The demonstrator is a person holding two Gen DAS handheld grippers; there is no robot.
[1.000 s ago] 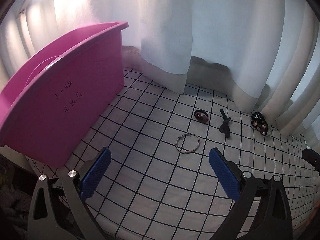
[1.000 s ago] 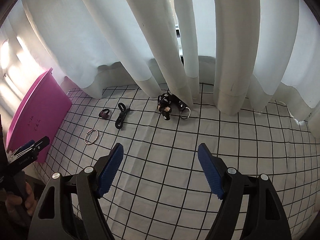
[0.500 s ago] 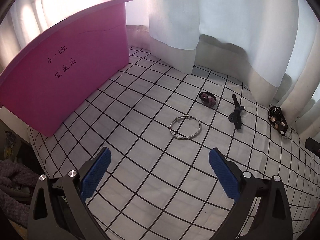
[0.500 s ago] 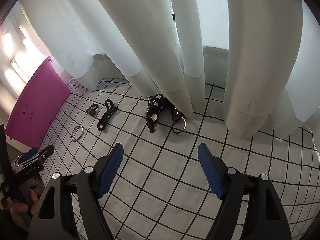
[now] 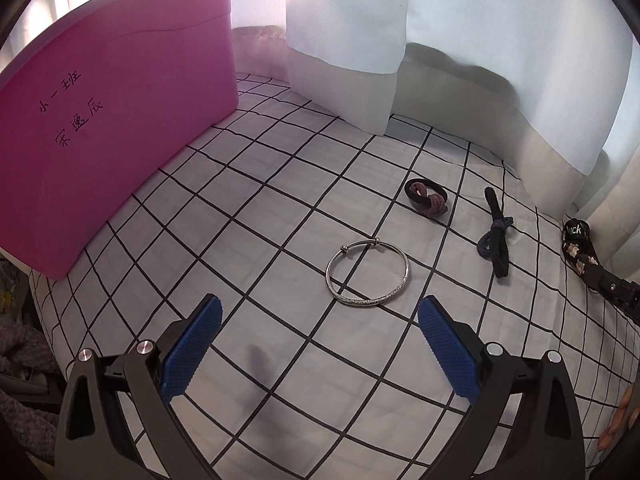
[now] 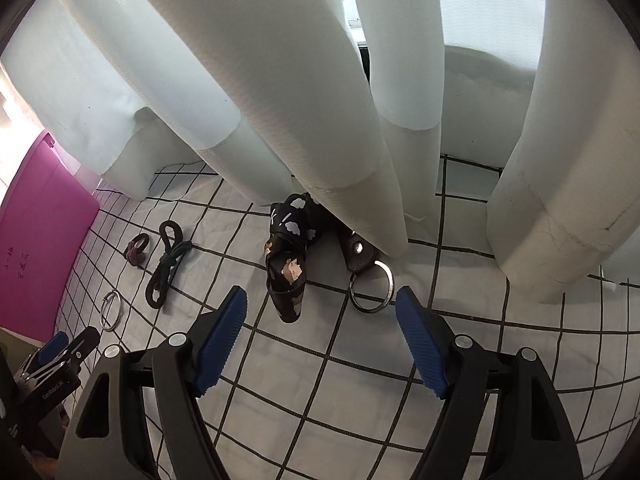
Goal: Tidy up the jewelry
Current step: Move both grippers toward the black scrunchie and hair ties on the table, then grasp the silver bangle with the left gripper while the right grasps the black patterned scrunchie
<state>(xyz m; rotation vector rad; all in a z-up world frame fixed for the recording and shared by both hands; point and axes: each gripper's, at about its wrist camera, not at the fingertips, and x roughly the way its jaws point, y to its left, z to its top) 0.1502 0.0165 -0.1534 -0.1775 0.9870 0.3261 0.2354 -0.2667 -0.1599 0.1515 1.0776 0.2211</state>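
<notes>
White cloth with a black grid [image 5: 280, 208] covers the surface; pale curtains [image 5: 460, 32] hang along the back and their hems rest on the cloth.

Writing: pink tub [image 5: 112, 120], upper left of the left wrist view, has handwritten dark characters on its side wall, two lines. Tub contents not visible from either view. Patterned strap [image 5: 576, 240] at the right edge shows white letters "uck"; the rest is cut off. In the right wrist view the same strap [image 6: 288, 256] is dark with cloud and cartoon prints, partly under a curtain fold. Beside it a dark leather tab with a metal key ring [image 6: 370, 286].

Loose on the cloth, left wrist view:
- silver bangle [image 5: 368, 273], centre frame, flat, just ahead of the left gripper [image 5: 320, 320]
- brown-and-black hair tie [image 5: 426, 198], upper right of the bangle
- dark knotted cord [image 5: 496, 240], right of the hair tie, apart from it

Left gripper: blue pads spread wide, nothing between them, not touching the bangle.
Right gripper [image 6: 320, 308]: spread wide too, empty, patterned strap and key ring just ahead between the fingertips' line.

Left gripper body also shows at the lower left of the right wrist view.
</notes>
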